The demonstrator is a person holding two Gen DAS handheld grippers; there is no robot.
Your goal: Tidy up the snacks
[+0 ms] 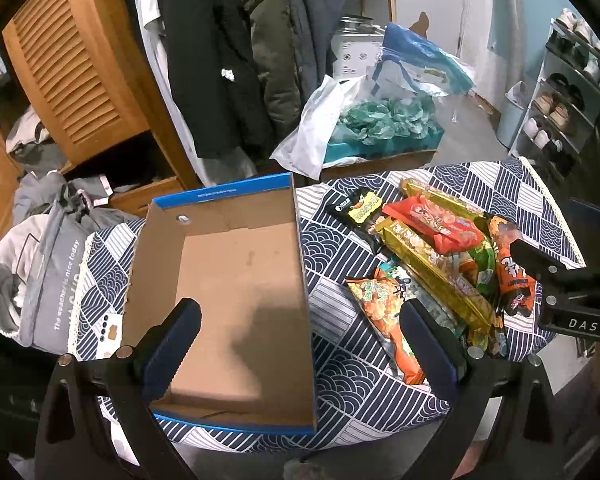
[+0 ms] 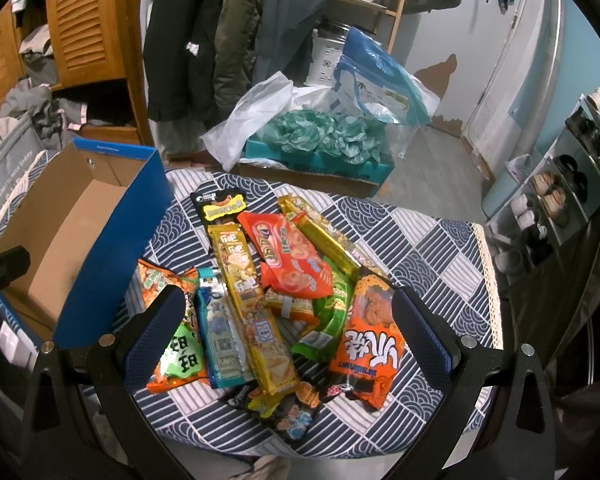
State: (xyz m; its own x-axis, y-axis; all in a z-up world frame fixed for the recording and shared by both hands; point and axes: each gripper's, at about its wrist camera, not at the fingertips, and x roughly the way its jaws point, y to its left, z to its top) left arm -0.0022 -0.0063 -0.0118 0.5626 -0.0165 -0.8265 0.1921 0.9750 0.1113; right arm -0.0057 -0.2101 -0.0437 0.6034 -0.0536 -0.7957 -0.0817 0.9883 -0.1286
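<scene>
Many snack packets (image 2: 284, 292) lie heaped on the bench (image 2: 439, 256) just beside the empty box (image 1: 236, 304); best take one top packet at a time, pinching across its narrow width. Right hand-held gripper (image 2: 288, 336) hovers wide open over the heap, holding nothing; left hand-held gripper (image 1: 300, 344) hangs open and empty above the box's right wall.

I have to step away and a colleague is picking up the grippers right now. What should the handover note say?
Left gripper: open, empty, above the cardboard box.
Right gripper: open, empty, over the snack pile.
Box sits on the left of the patterned tablecloth; nothing visible inside.
All the snack packets lie heaped to its right, long gold packet on top.
Done: nothing packed yet.
Left: move every packet into the box.
</scene>
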